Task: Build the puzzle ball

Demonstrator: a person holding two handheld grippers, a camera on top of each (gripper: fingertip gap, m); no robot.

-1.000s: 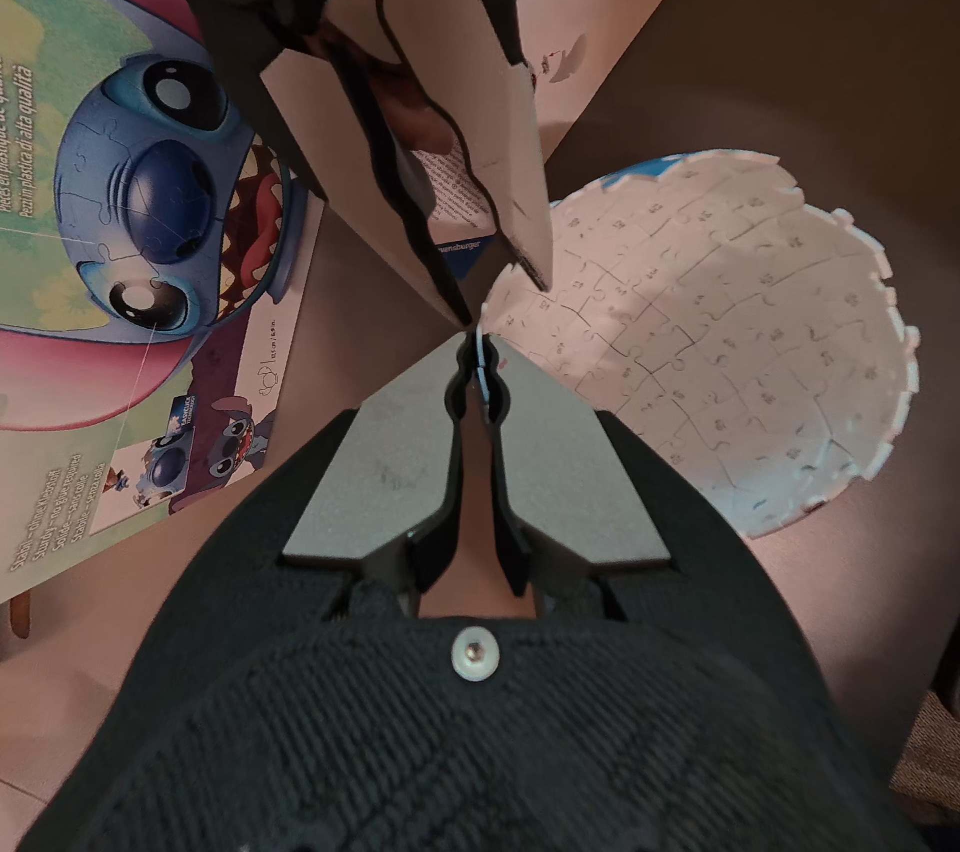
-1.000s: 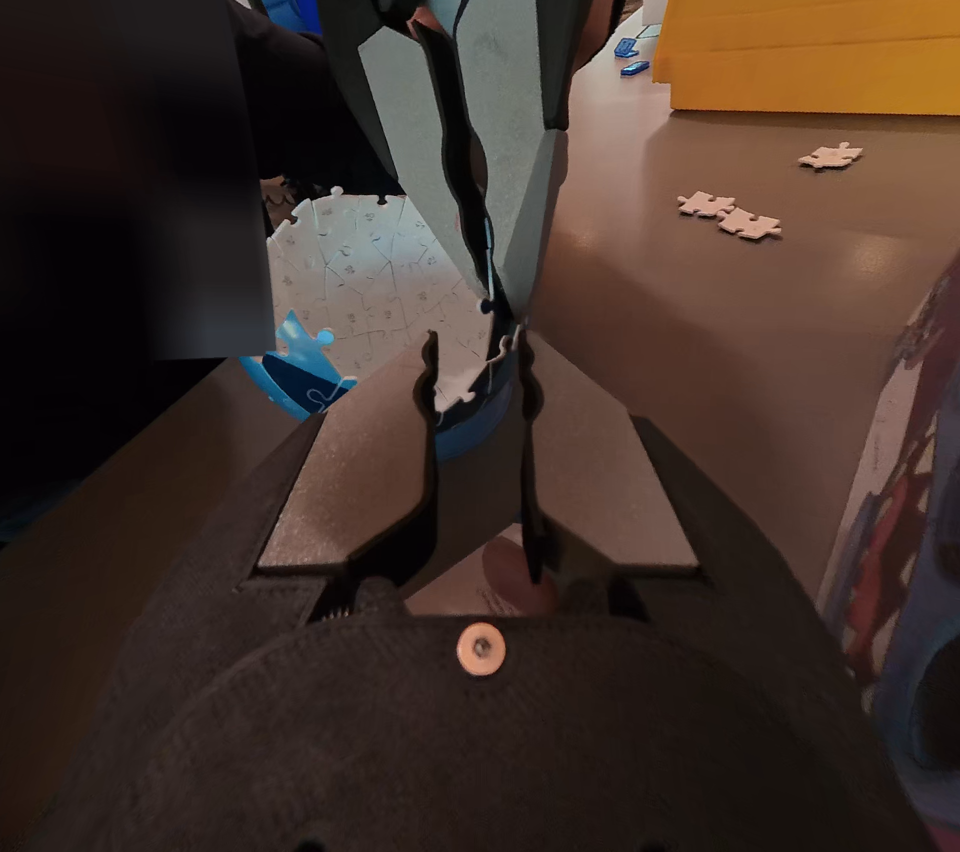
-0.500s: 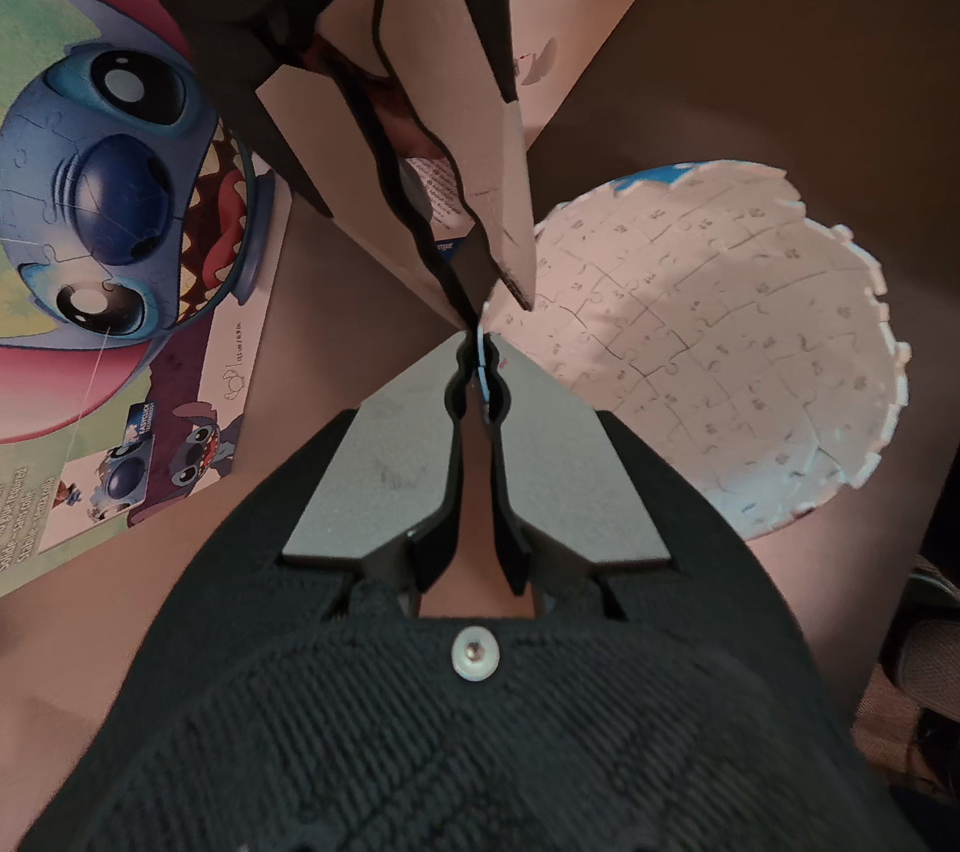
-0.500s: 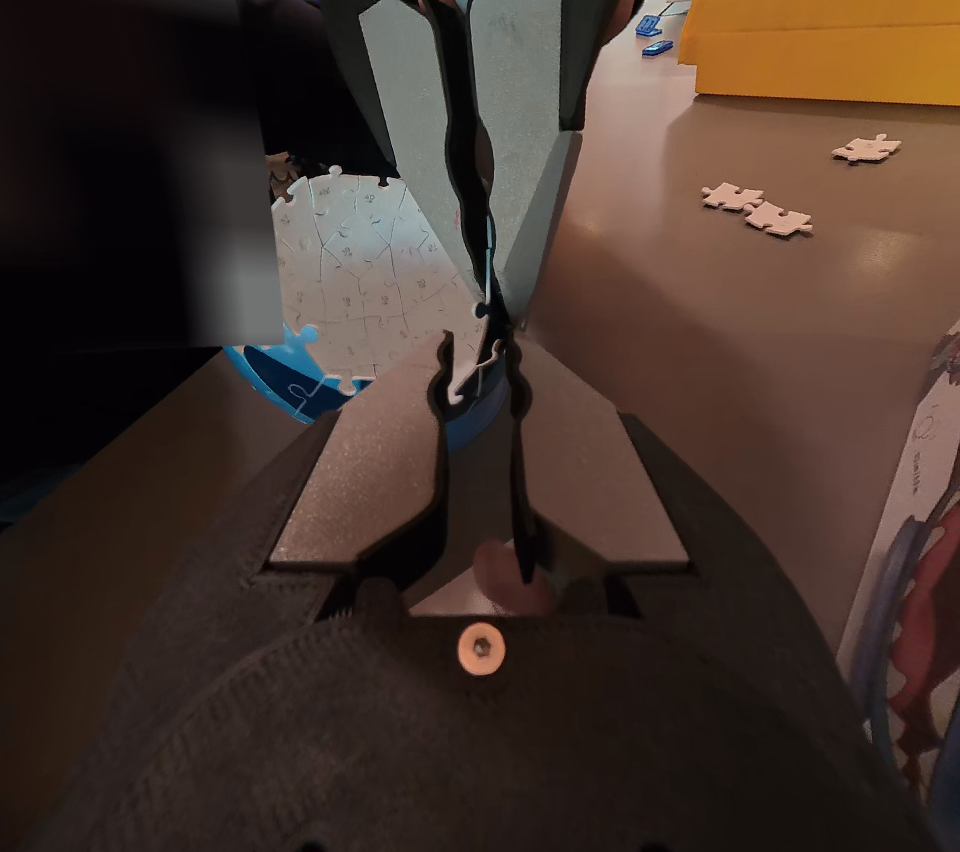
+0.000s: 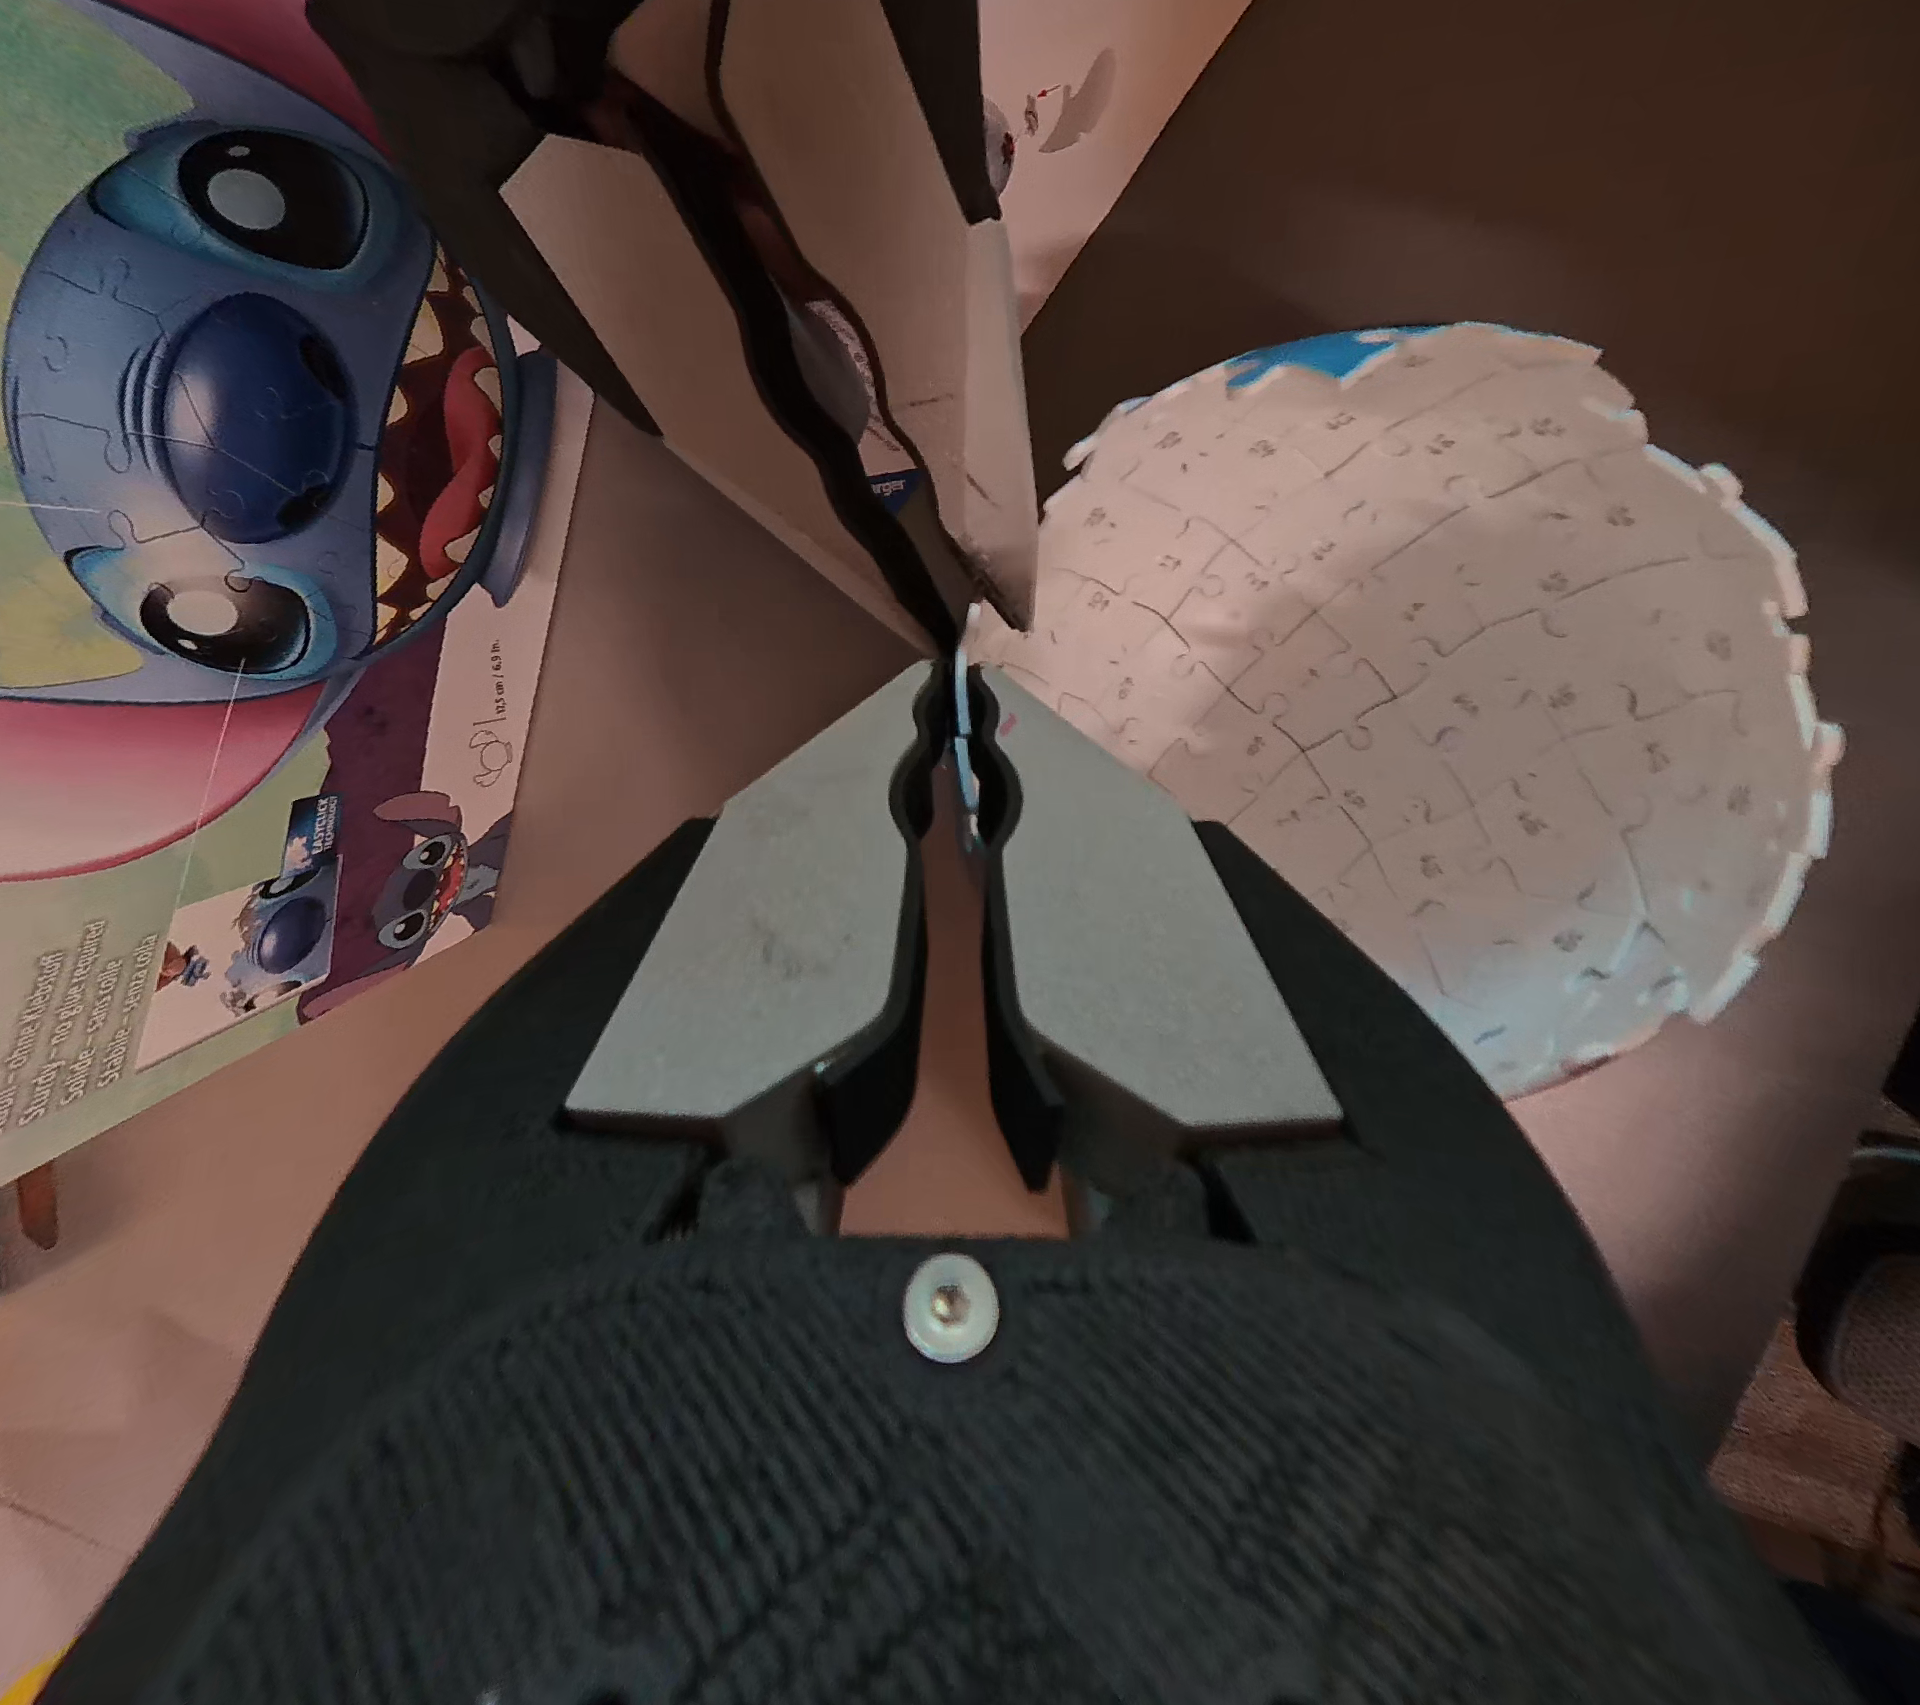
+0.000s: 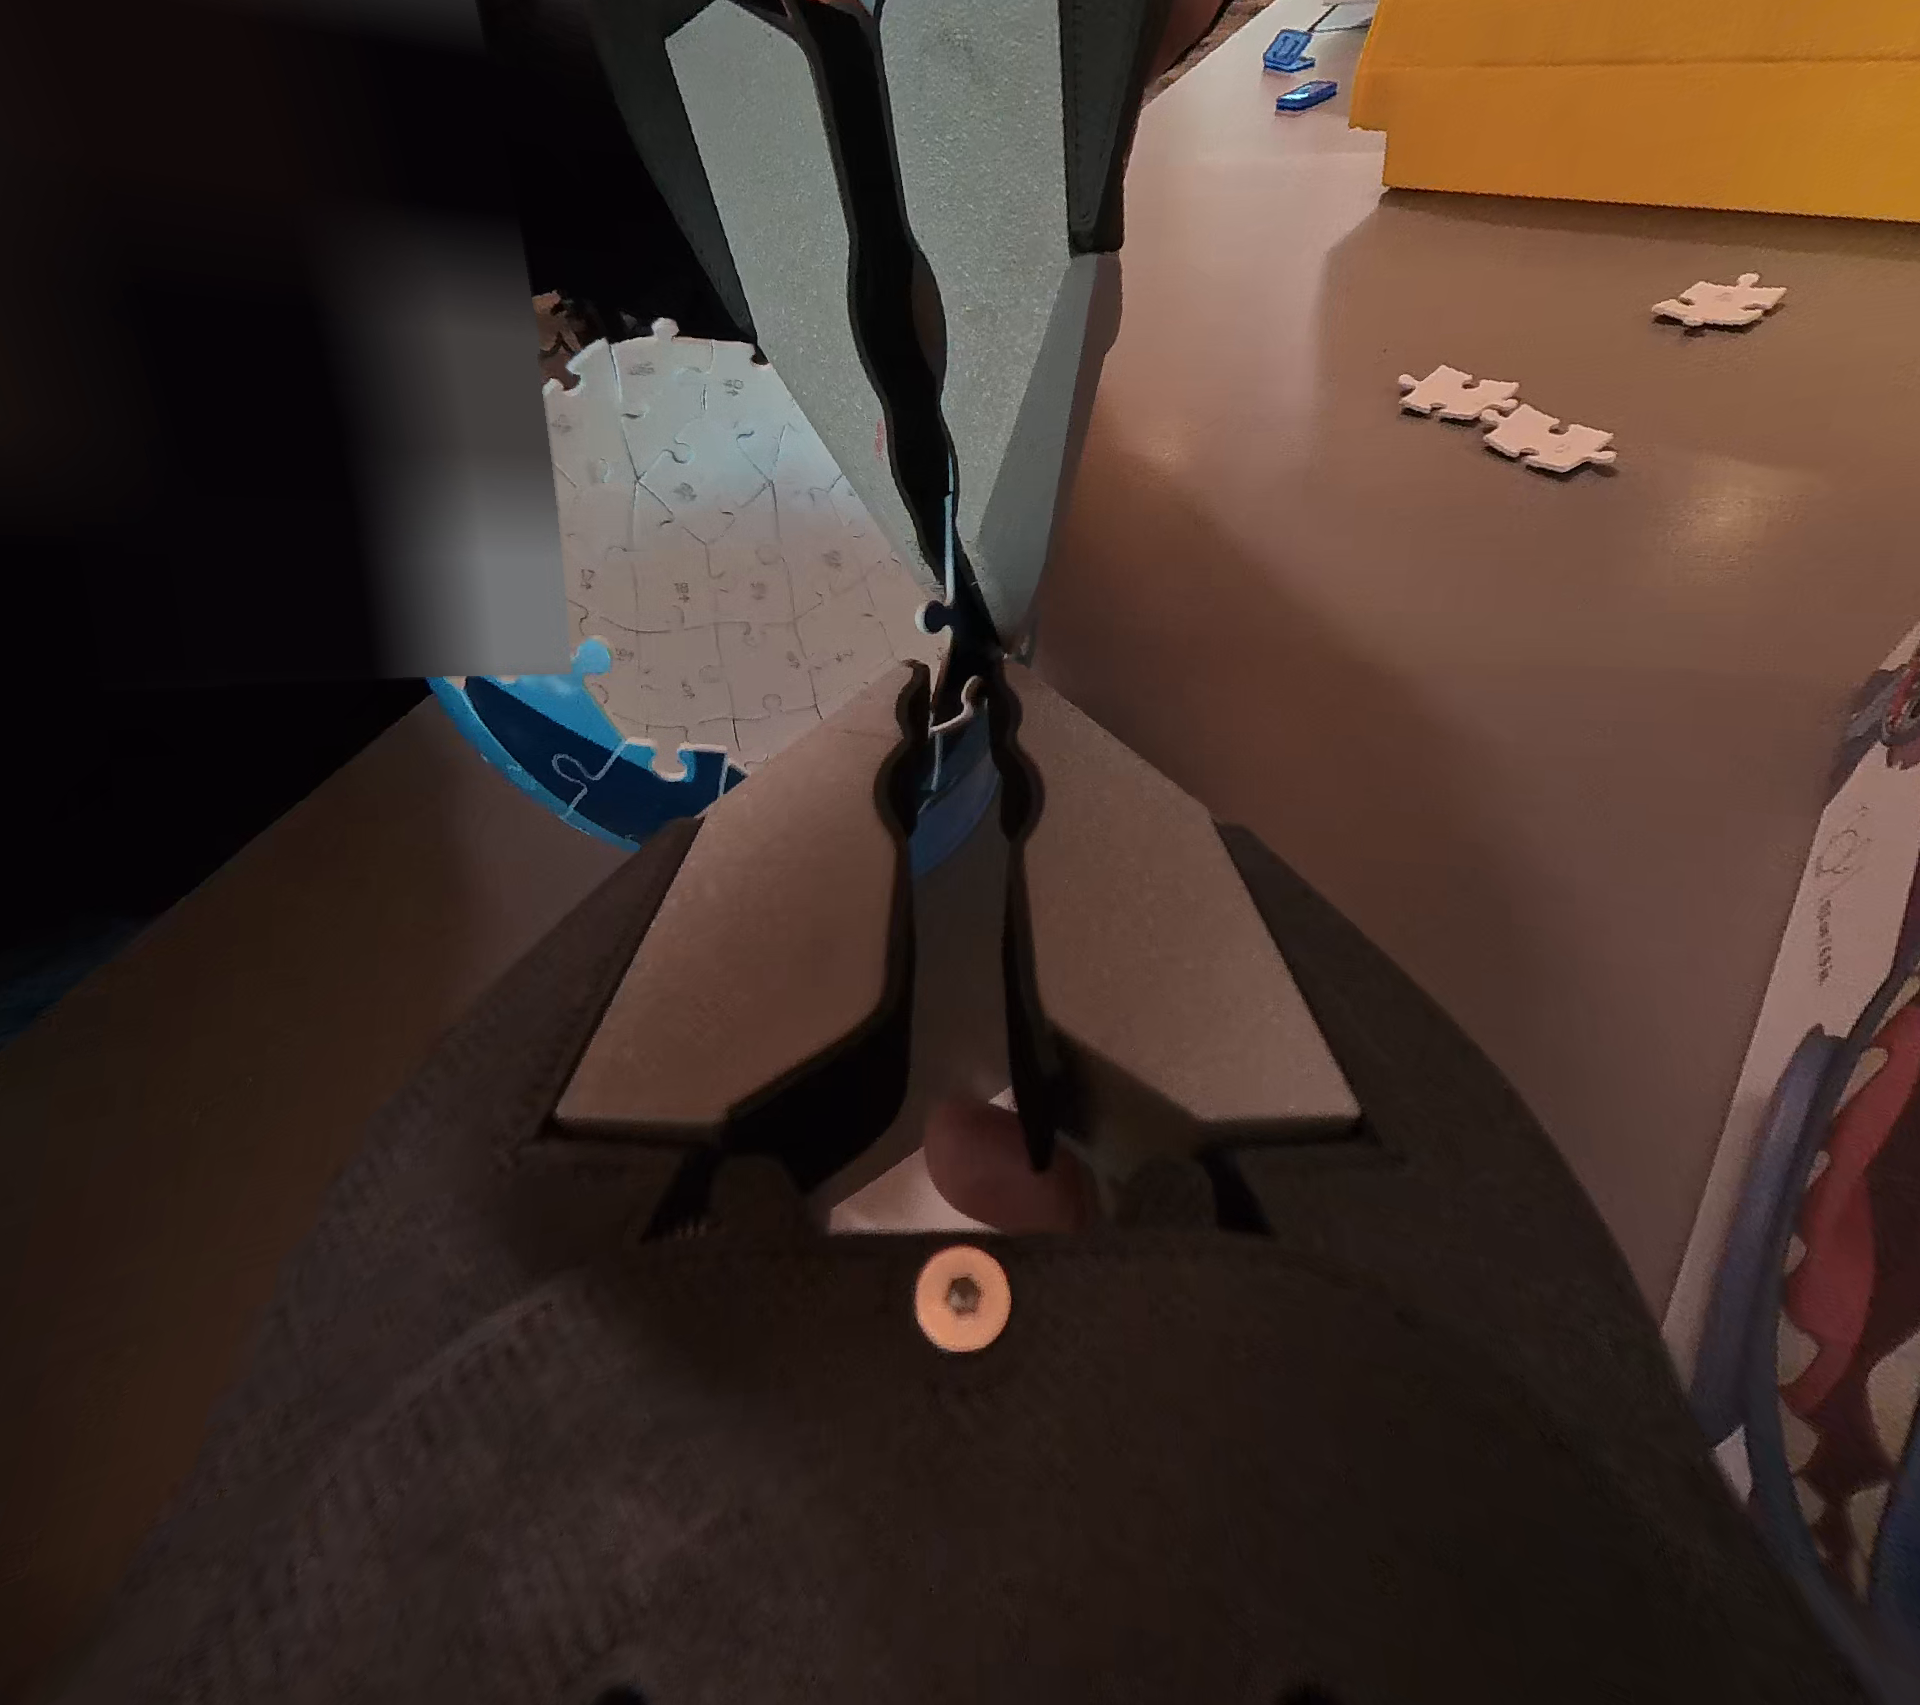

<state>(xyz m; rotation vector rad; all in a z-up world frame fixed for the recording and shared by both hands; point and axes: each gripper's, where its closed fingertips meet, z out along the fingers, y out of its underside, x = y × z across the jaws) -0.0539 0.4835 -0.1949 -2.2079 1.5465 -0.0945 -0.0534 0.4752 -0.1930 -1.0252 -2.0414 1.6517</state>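
Observation:
My left gripper (image 5: 961, 689) is shut on a thin puzzle piece (image 5: 966, 720) with a blue and white edge, held edge-on. My right gripper (image 6: 958, 684) meets it tip to tip. Its jaws stand a narrow gap apart around the piece's white tab (image 6: 964, 705), which lies against the right finger. The right gripper shows from above in the left wrist view (image 5: 977, 621), and the left gripper shows in the right wrist view (image 6: 961, 606). The half-built ball shell (image 5: 1455, 689), white inside and blue outside, lies on the brown table just behind the tips; it also shows in the right wrist view (image 6: 707, 575).
The puzzle box (image 5: 208, 429) with a blue cartoon face lies left of the grippers, and its edge shows in the right wrist view (image 6: 1860, 1084). Three loose white pieces (image 6: 1507, 419) lie on the table (image 6: 1351, 720). Yellow bins (image 6: 1662, 45) stand at the back.
My right gripper's jaws have narrowed steadily around the piece held by the left gripper. Both grippers shifted slightly over the table. The left gripper stays shut.

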